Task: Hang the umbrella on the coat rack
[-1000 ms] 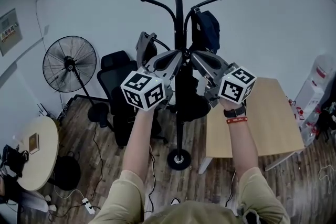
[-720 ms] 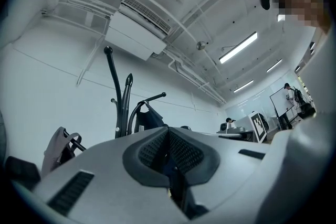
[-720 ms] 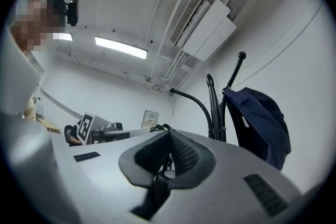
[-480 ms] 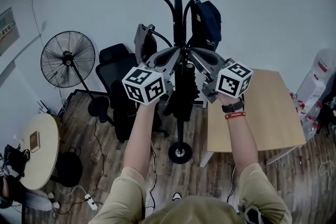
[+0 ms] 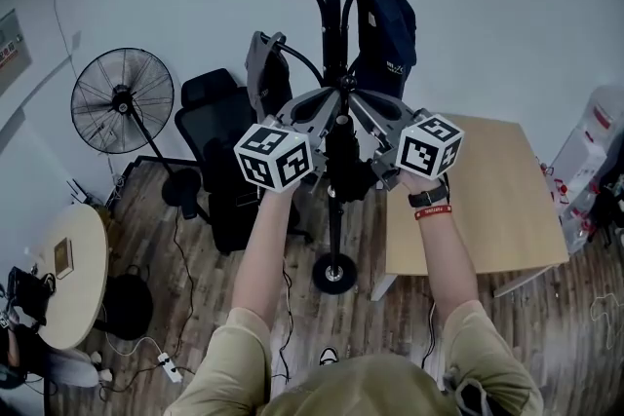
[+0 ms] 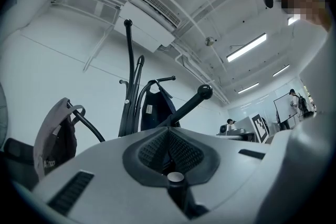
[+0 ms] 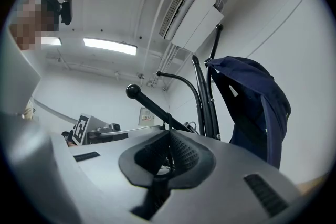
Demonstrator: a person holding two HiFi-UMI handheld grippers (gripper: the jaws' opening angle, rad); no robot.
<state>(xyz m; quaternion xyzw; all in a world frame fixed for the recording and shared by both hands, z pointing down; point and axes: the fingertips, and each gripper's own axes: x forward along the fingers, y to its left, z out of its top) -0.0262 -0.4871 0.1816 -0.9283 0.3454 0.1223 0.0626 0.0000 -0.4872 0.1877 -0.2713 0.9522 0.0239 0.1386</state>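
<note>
My feeds run dim, bluish, low contrast. Ceiling strip lights point(image 7: 109, 45) blow out white in both gripper views. Coat rack point(image 5: 331, 24) reads near-black against the pale wall point(image 5: 487, 15). I see strong fisheye bending, black vignetted corners, soft nearest foreground, faint shadows.

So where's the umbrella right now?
Head view, centre: the umbrella hangs between the left gripper and right gripper, in front of the coat rack.

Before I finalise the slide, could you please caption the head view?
Left gripper and right gripper hold a black umbrella up at the coat rack, beside a hung navy bag.
</note>
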